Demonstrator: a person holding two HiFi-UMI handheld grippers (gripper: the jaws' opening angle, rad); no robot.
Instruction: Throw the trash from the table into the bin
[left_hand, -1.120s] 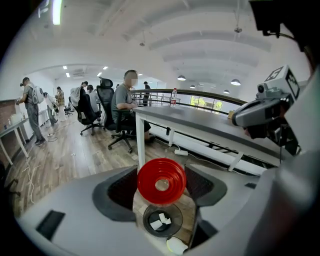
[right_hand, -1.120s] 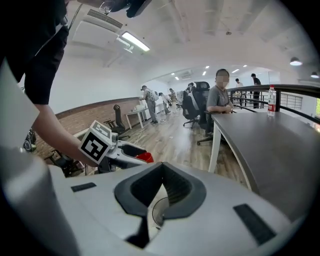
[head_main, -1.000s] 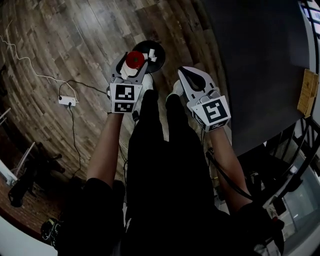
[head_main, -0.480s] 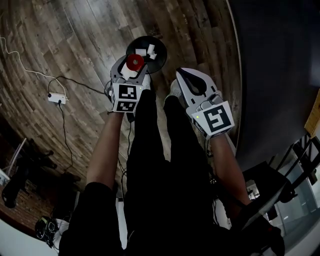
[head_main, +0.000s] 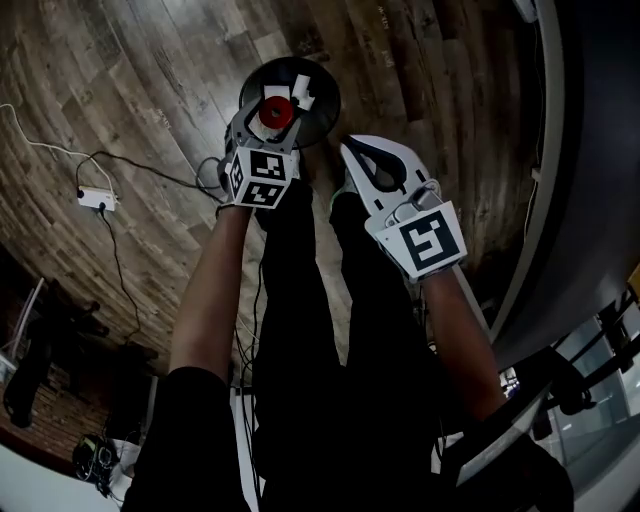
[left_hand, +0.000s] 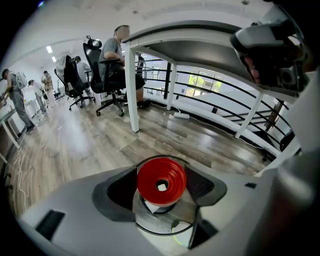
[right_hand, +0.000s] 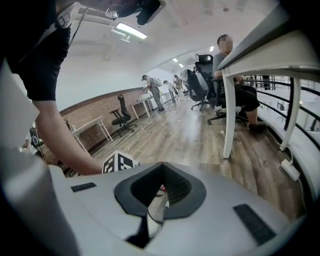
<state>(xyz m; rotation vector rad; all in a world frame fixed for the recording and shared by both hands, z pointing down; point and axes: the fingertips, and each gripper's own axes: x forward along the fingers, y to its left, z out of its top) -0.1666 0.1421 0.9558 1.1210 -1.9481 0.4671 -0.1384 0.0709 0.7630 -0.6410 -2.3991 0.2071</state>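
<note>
A round black bin (head_main: 318, 112) stands on the wooden floor ahead of the person's feet, with white scraps (head_main: 304, 96) lying in it. My left gripper (head_main: 274, 116) hangs directly over its opening, shut on a red round cap with a white body (head_main: 277, 112). In the left gripper view the red cap (left_hand: 161, 179) sits between both dark pads, and the bin's rim (left_hand: 156, 232) shows beneath it. My right gripper (head_main: 358, 160) is to the right of the bin, above the person's shoe. Its jaws meet at the tips with nothing between them (right_hand: 161, 167).
A white power strip (head_main: 97, 198) with its cable lies on the floor to the left. The dark table's edge (head_main: 560, 200) curves down the right side, and a white table leg (left_hand: 132, 95) stands ahead. People sit on office chairs (left_hand: 112, 65) further off.
Both grippers have sunk toward the floor. The left one, still gripping the red cap, went from beside the bin to right over its opening.
</note>
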